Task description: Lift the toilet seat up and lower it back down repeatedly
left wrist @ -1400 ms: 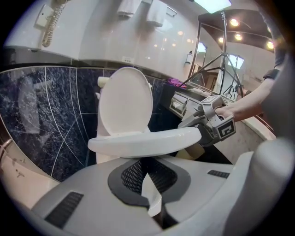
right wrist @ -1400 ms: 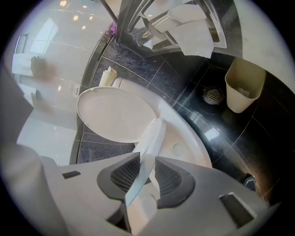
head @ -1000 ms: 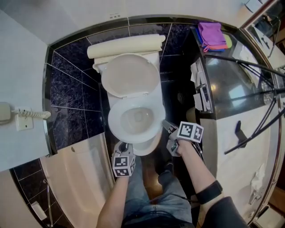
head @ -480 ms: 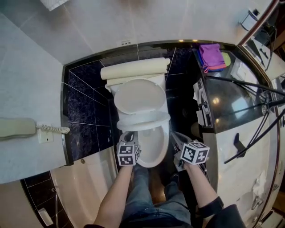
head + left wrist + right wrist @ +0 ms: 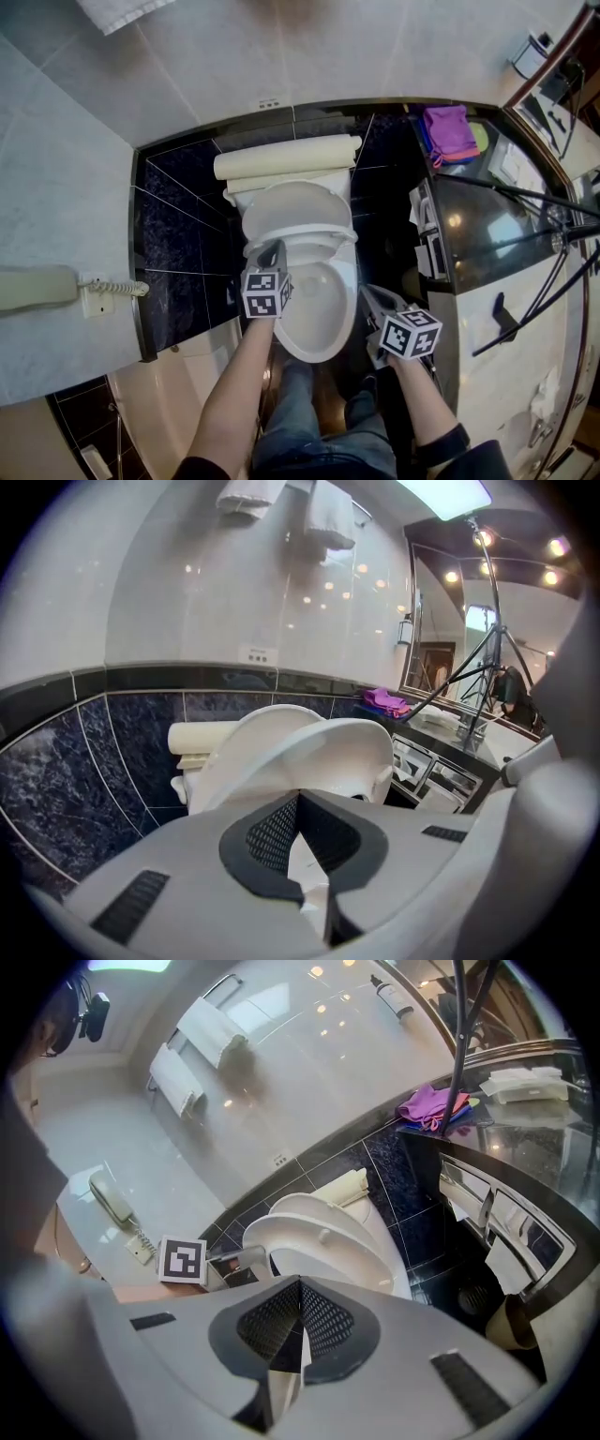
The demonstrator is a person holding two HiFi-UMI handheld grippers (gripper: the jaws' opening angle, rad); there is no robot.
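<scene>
The white toilet seat [image 5: 302, 236] stands tilted about halfway up, between the bowl [image 5: 321, 323] and the upright lid [image 5: 295, 202]. My left gripper [image 5: 271, 251] is at the seat's front left edge, its tips touching the rim. In the left gripper view the seat [image 5: 330, 750] rises just beyond the left gripper [image 5: 298, 795], whose jaws are shut with nothing between the pads. My right gripper [image 5: 369, 292] hangs to the right of the bowl, apart from it and shut on nothing. The right gripper view shows the right gripper [image 5: 301, 1284], the seat [image 5: 323, 1258] and the left gripper's marker cube [image 5: 183, 1259].
A cream tank [image 5: 286, 157] backs onto dark tiled walls. At the right are a dark counter [image 5: 473, 220], a purple cloth [image 5: 446, 126] and tripod legs [image 5: 525, 197]. A wall phone [image 5: 37, 286] hangs at the left, and a bathtub [image 5: 178, 389] lies at lower left.
The seat has swung from flat on the bowl to about halfway up. My left gripper rose and moved forward with it. The right gripper lifted slightly beside the bowl.
</scene>
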